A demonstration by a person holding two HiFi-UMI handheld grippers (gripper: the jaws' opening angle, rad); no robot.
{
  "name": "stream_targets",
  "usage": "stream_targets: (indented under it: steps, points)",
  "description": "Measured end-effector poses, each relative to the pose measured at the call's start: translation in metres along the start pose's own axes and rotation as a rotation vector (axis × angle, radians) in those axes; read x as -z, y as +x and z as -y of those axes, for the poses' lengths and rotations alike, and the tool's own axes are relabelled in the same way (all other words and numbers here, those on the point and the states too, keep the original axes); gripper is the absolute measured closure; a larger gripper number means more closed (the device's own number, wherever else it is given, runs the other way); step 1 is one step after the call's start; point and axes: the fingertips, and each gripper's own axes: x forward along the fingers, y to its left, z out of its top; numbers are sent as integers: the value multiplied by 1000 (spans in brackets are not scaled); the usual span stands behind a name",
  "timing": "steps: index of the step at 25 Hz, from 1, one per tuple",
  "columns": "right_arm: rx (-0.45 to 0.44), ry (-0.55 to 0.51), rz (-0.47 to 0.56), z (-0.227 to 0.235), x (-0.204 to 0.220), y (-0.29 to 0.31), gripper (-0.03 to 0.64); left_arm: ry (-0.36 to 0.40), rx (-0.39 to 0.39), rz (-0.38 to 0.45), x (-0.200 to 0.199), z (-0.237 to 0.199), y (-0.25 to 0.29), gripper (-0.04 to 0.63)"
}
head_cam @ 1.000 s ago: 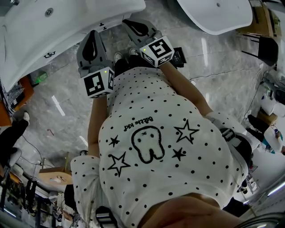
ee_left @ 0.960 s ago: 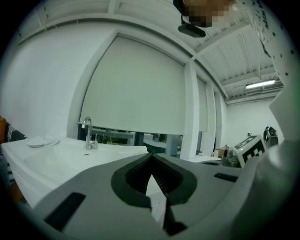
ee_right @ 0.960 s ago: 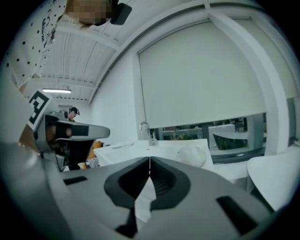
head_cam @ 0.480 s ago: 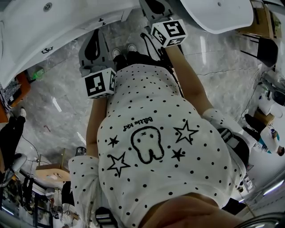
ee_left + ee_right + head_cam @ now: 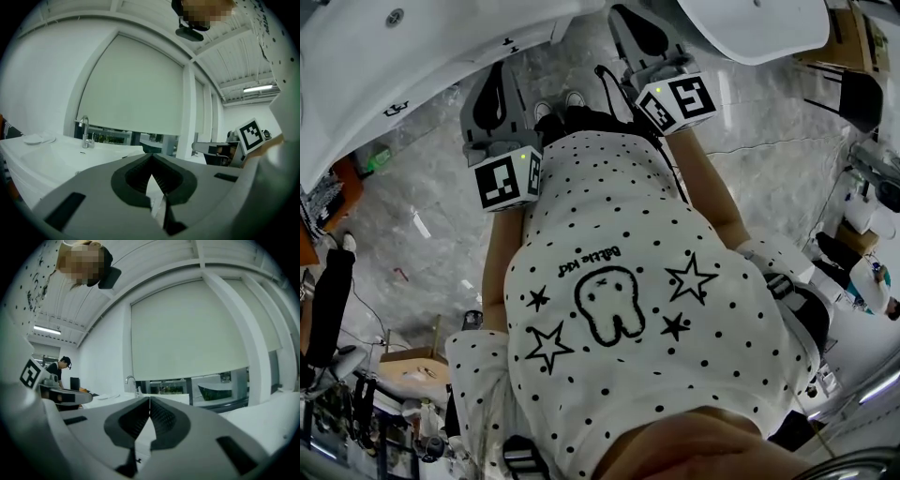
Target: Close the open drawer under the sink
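1. The drawer shows in no view. It may sit hidden beneath the white sink top (image 5: 384,66), whose front edge runs just past the left gripper (image 5: 499,77) at the head view's upper left.
2. The left gripper's jaws are pressed together on nothing, and it points roughly level across the sink top towards a chrome tap (image 5: 84,132).
3. The right gripper (image 5: 630,23) is likewise closed and empty, with its tip at the edge of a second white basin (image 5: 759,33) at the upper right.
4. The sink top looks glossy, white and smooth.
5. Counted: two grippers, two white basins, and one tap in the left gripper view.
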Motion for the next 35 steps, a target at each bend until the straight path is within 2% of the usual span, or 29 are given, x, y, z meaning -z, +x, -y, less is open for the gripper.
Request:
stream_targets:
  steps: [6, 15, 19, 27, 35]
  points:
    - [-137, -21, -56, -51, 21, -6, 601, 5, 23, -5, 9, 14, 11, 591]
    - [-241, -81, -155, -115, 48, -9, 601, 5, 26, -26, 11, 8, -11, 591]
    - [-257, -96, -199, -137, 52, -8, 601, 12, 30, -42, 12, 1, -25, 591]
    - [-259, -117, -258, -147, 77, -16, 602, -17, 42, -83, 36, 1, -37, 591]
    - [-248, -108, -250, -153, 85, -19, 603, 1, 59, -79, 40, 0, -44, 591]
